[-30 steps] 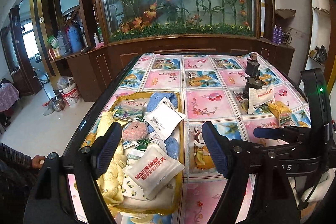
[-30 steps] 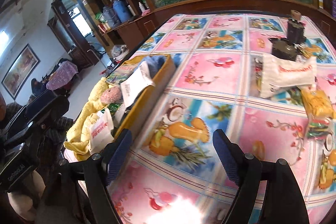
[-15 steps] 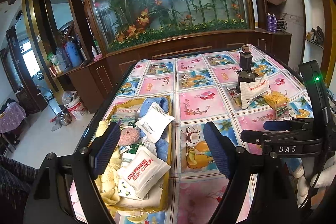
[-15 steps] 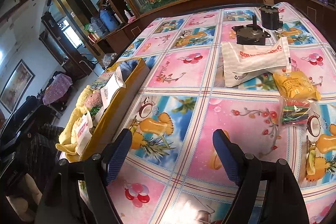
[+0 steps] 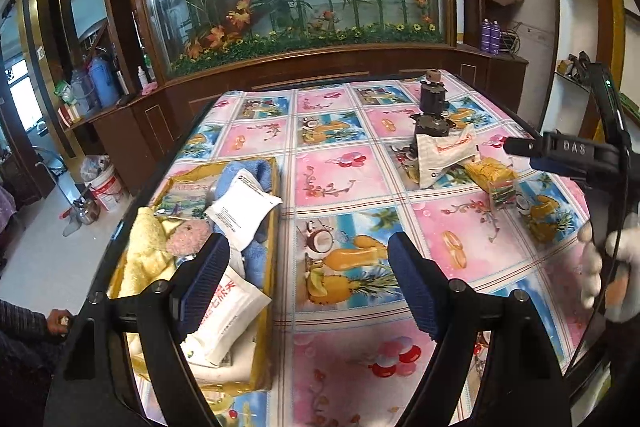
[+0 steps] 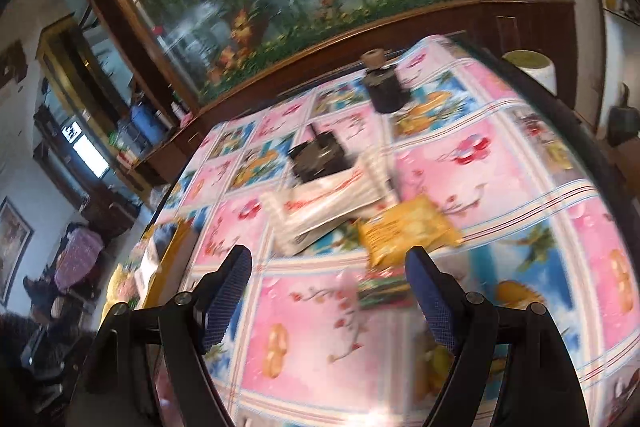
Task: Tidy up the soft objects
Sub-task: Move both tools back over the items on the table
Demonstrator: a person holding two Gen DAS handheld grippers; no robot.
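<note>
Both tongs, left tongs (image 5: 306,281) and right tongs (image 6: 328,297), gape empty; white packet (image 6: 328,203) overlaps yellow packet (image 6: 408,229).

Glossy plastic tablecloth (image 5: 340,187) — smooth, catching the light; fluffy yellow towel (image 5: 144,251) and crinkly white plastic packet (image 5: 240,205) in the tray (image 5: 273,227); polished dark wood cabinet (image 5: 320,75).

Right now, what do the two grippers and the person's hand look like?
Both grippers, left gripper and right gripper, have black frames with silver screws and two fingers faced with dark blue ribbed pads. Seen from the left wrist, the right one's black body carries white "DAS" lettering, a small green light and a thin black cable. The hand wears a white glove.
</note>
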